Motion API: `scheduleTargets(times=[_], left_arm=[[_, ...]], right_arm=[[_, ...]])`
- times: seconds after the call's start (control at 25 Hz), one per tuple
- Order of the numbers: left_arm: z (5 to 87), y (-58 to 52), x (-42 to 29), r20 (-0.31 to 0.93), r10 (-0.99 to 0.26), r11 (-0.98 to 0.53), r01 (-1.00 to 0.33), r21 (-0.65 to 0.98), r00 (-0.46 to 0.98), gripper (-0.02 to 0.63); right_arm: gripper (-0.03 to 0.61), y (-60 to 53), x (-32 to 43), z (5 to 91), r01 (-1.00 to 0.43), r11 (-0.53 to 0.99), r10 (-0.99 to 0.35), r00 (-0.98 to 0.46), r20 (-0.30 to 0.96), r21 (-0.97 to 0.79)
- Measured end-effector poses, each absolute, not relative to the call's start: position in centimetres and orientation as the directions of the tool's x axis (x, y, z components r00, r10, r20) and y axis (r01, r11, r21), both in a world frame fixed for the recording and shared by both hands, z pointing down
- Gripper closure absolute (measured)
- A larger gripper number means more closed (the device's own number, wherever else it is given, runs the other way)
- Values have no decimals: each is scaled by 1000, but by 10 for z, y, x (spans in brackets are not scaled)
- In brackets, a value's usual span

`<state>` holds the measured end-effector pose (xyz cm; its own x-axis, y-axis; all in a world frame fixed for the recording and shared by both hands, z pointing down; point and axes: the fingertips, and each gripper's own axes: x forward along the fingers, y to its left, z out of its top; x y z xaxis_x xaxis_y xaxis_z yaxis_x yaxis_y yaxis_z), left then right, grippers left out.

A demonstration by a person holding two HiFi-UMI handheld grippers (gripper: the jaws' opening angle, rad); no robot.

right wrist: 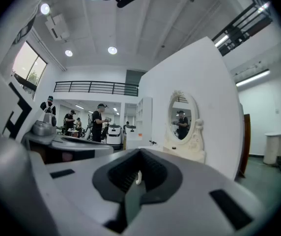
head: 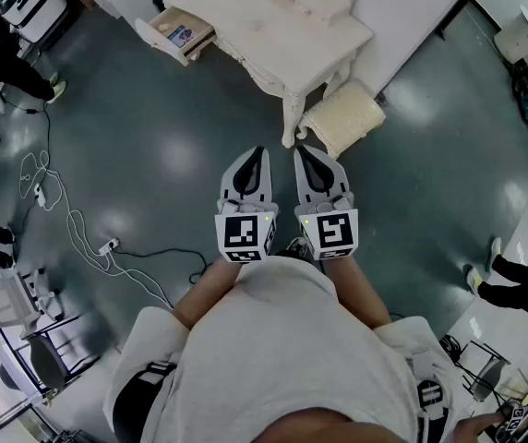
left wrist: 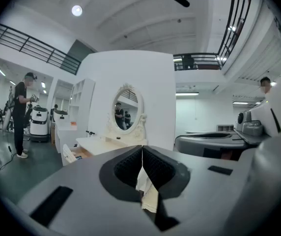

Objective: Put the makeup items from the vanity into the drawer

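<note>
The white vanity (head: pixel 273 21) stands at the top of the head view, a few steps ahead of me. Its drawer (head: pixel 195 44) is pulled out on the left, with a small printed item (head: pixel 179 35) inside. My left gripper (head: pixel 258 151) and right gripper (head: pixel 298 151) are held side by side in front of my chest, both pointing at the vanity, both shut with nothing between the jaws. The left gripper view shows shut jaws (left wrist: pixel 142 154) beneath the oval mirror (left wrist: pixel 126 109) and tabletop (left wrist: pixel 103 142). In the right gripper view the shut jaws (right wrist: pixel 139 168) sit left of the mirror (right wrist: pixel 182 118).
A cream cushioned stool (head: pixel 342 118) stands by the vanity's front right leg. White cables and a power strip (head: pixel 107 245) lie on the dark floor at the left. People stand at the left edge (head: pixel 6 58) and right edge (head: pixel 513 280). A wheeled machine (left wrist: pixel 38 124) stands beyond.
</note>
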<state>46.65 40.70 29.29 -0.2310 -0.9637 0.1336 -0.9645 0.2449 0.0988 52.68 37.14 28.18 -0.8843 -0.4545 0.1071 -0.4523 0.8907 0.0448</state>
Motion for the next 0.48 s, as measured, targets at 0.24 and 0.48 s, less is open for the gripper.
scheduleTargets(times=[0.24,0.48], left_arm=[[295,410,445,132,-959,265,-959,103,-251,606],[301,419,414,152,-948,295,-951,93,-279,606]], right_arm=[[565,371,508,286,-448,894,-449,-887,107,34],[565,378,473,290,-411,911,-408,-909,83,-21]])
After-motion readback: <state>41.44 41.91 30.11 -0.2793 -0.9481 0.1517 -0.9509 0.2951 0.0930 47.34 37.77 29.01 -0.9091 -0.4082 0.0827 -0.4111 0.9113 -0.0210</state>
